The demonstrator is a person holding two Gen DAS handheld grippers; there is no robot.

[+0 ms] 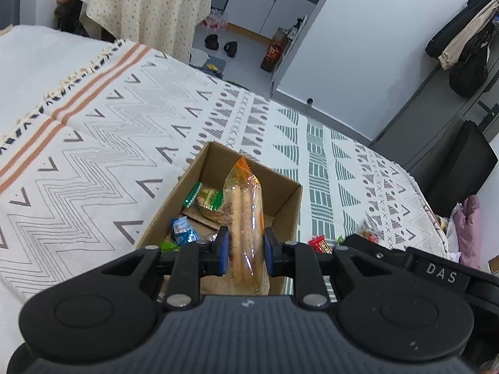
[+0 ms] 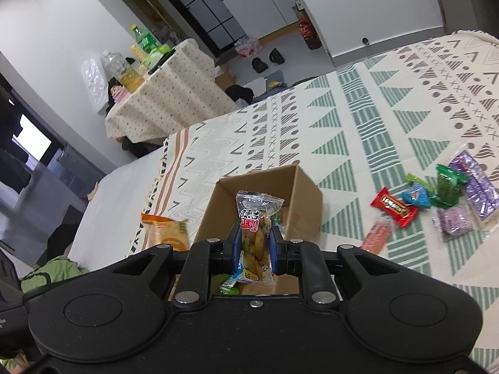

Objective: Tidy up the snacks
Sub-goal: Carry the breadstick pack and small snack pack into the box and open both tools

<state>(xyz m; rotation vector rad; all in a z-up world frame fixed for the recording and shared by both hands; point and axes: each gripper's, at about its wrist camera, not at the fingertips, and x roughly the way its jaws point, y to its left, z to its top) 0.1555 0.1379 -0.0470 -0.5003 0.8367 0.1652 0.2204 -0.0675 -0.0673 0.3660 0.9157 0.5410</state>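
Black ribbed housing fills the bottom of both our wrist views and cuts off the near wall of the open brown cardboard box [image 1: 282,201], so we cannot see how the lower ends of the packets we carry sit against it.

Our left gripper [image 1: 246,249], blue pads narrowed to about a packet's width, clamps a long clear-wrapped packet of pale bread sticks with an orange top seal [image 1: 246,205]. The packet stands upright over the box, its bottom hidden behind the housing. Left of it, inside the box, lie a green-edged packet of biscuits [image 1: 207,201] and a small blue wrapped sweet [image 1: 184,232]; a further clear wrapper near the left pad is too crumpled to identify. To the right, outside the box, a red wrapped bar [image 1: 321,244] peeks past the gripper arm, half covered.

Our right gripper [image 2: 256,251], pads drawn in closer still, pinches a clear pouch of yellow-brown snack pieces with red-and-black print [image 2: 257,227], held upright above the same box, with its print too small to read. Far left in this view, an orange packet [image 2: 167,232] shows only its upper part behind the gripper arm. On the cream bedspread with green and grey geometric patterns [image 2: 358,115], well to the right of the box, loose snacks lie close together: a pink tube, blurred [image 2: 375,237]; a red bar; a blue sweet [image 2: 416,198]; green wrappers [image 2: 447,185]; and purple packets [image 2: 475,184], partly overlapping.
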